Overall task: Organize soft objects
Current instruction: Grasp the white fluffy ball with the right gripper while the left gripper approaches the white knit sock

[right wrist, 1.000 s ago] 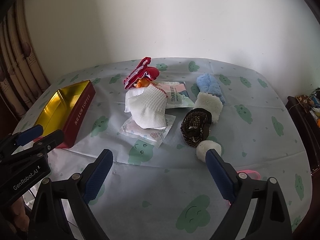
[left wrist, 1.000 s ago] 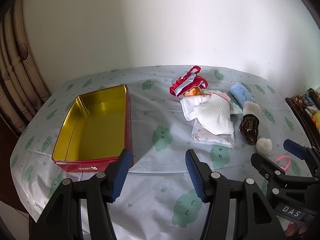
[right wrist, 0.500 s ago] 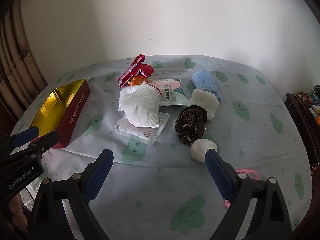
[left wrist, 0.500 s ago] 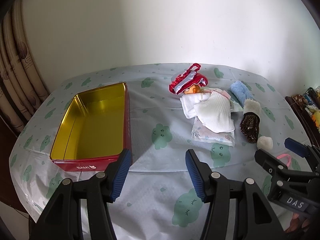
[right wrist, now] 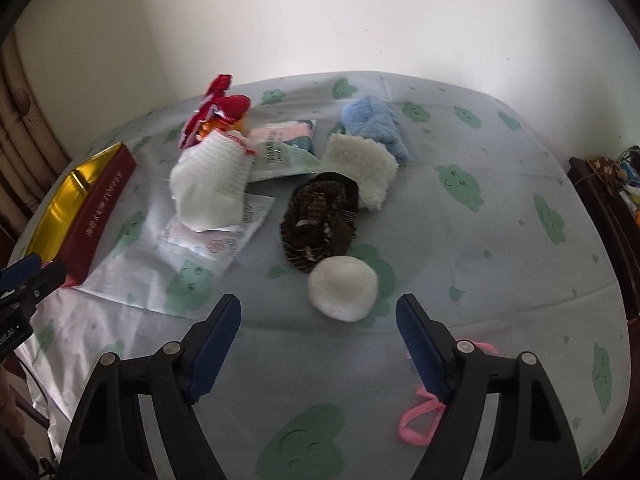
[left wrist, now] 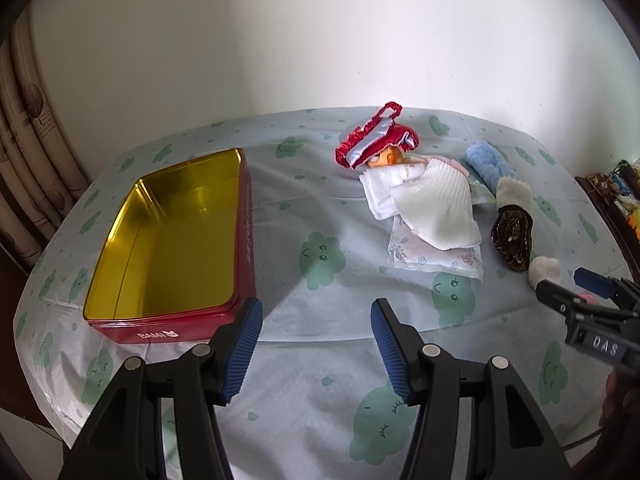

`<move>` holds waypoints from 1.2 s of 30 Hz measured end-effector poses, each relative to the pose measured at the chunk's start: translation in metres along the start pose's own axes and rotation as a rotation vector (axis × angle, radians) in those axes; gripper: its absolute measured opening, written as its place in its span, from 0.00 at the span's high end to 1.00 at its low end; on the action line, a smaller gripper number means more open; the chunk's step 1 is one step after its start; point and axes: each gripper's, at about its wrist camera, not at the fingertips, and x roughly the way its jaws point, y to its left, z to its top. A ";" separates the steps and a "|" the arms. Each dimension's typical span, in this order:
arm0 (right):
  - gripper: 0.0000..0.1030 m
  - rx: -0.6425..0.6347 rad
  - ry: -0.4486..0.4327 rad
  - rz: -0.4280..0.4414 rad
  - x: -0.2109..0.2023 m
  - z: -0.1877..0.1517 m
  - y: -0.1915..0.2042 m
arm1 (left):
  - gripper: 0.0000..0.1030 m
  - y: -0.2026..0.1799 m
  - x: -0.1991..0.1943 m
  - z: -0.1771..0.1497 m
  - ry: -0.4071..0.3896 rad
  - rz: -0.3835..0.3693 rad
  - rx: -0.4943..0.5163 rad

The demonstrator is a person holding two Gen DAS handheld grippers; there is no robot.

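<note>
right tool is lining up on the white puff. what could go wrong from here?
1. The white puff touches the brown patterned pouch, so the right tool, whose jaws have just been closing with nothing between them, may drag both.
2. The pink ribbon under its finger could snag.
3. The red tin is across the table: a long carry.

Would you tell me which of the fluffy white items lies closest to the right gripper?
The round white puff, just ahead of the open right gripper; the square fleecy pad lies farther back, beyond the brown pouch.
</note>
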 end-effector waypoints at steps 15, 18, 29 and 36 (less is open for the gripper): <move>0.46 -0.009 0.058 -0.007 0.041 0.010 -0.019 | 0.44 -0.023 0.022 0.017 -0.016 -0.061 0.096; 0.55 -0.014 0.051 0.001 0.041 0.011 -0.019 | 0.44 -0.031 0.028 0.023 -0.007 -0.094 0.127; 0.75 0.000 0.033 0.071 0.038 0.013 -0.023 | 0.44 -0.063 0.048 0.050 0.013 -0.222 0.172; 0.76 0.004 0.019 0.079 0.032 0.014 -0.024 | 0.44 -0.085 0.060 0.070 0.028 -0.250 0.199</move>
